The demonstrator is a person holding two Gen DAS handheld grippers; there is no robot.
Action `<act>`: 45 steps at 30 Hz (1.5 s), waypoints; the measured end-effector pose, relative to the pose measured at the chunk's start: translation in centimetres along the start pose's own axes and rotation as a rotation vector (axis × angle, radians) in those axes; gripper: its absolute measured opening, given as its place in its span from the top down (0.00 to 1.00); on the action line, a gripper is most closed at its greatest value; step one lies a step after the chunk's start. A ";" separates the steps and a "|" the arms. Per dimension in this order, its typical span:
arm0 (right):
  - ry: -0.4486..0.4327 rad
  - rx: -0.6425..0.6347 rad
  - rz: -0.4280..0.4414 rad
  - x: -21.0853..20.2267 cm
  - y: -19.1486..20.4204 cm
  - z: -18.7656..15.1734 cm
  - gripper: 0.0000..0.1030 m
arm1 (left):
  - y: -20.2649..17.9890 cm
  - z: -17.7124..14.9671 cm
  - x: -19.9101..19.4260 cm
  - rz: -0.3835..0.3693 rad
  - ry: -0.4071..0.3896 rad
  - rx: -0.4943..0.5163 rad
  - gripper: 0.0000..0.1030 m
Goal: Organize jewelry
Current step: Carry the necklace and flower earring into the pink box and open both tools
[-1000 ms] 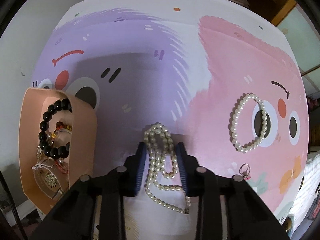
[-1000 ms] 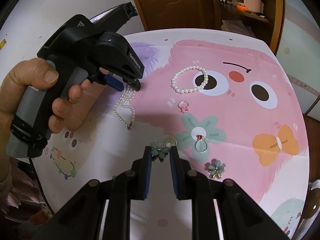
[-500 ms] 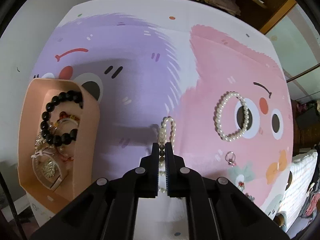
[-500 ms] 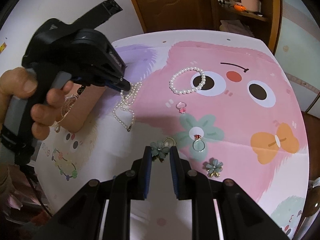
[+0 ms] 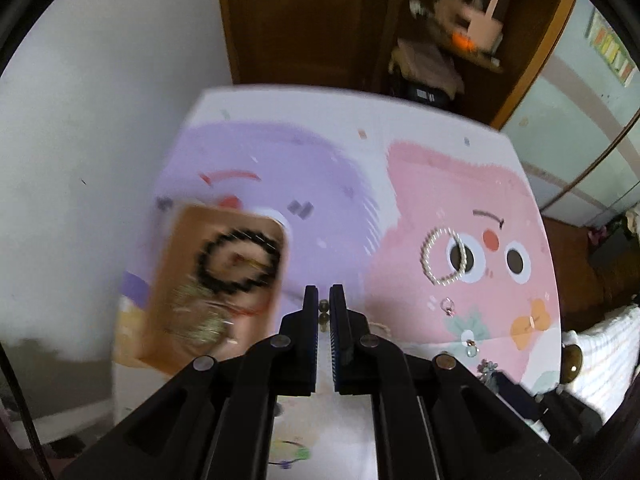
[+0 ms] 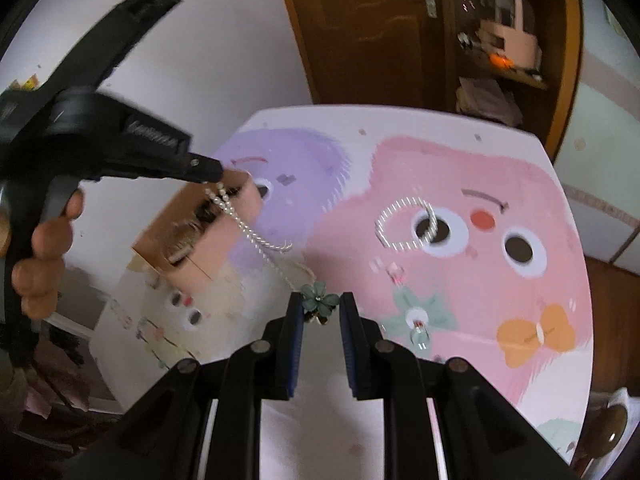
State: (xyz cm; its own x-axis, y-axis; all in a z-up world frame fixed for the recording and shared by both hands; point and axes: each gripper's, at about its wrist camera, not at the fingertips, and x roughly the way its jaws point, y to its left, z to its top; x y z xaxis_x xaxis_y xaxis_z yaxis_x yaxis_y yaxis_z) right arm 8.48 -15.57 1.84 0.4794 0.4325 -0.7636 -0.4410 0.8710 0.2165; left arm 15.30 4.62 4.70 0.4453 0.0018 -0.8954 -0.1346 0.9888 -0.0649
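Note:
My left gripper (image 5: pixel 324 298) is shut on a white pearl necklace (image 6: pixel 244 226), which hangs from its tip (image 6: pixel 210 170) high over the table, its tail trailing down to the right. Only a bead or two show between the jaws in the left wrist view. Below and left of it lies a peach box (image 5: pixel 224 280) holding a black bead bracelet (image 5: pixel 236 260) and other pieces. My right gripper (image 6: pixel 319 306) is shut on a teal flower earring (image 6: pixel 318 300), raised off the mat. A pearl bracelet (image 6: pixel 408 224) lies on the pink cartoon face.
A cartoon-printed mat (image 5: pixel 320 168) covers the table. A small pink-stone ring (image 6: pixel 396 272), a second ring (image 6: pixel 418 330) on the printed flower and another flower earring (image 5: pixel 486 366) lie at the right. A white wall stands left, a wooden cabinet (image 5: pixel 320 20) behind.
The left gripper shut on the pearl necklace, lifted it off the mat and swung up toward the peach box. The right gripper rose a little with the flower earring.

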 end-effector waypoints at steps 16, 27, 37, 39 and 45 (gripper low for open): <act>-0.096 -0.086 0.127 -1.5 8.1 10.8 0.83 | 8.9 1.0 -12.3 0.010 -0.374 -0.088 0.97; 0.003 -0.128 0.192 3.4 11.3 11.8 0.83 | 9.9 3.1 -10.4 0.009 -0.412 -0.100 0.97; 0.203 -0.153 0.270 9.8 12.4 8.6 0.83 | 10.3 4.1 -2.9 -0.016 -0.333 -0.079 0.97; 0.243 -0.155 0.295 10.6 12.5 8.0 0.82 | 10.3 4.0 -1.1 -0.021 -0.293 -0.077 0.96; 0.342 -0.105 0.360 13.0 11.9 6.9 0.82 | 11.1 3.3 3.4 -0.013 -0.179 -0.105 0.96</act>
State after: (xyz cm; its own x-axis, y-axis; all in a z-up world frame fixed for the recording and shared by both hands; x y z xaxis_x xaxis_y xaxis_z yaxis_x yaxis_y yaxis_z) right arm 14.70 2.03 -1.33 0.0145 0.5846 -0.8112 -0.6149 0.6450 0.4538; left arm 18.22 16.15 2.43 0.5966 0.0249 -0.8022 -0.2151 0.9679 -0.1299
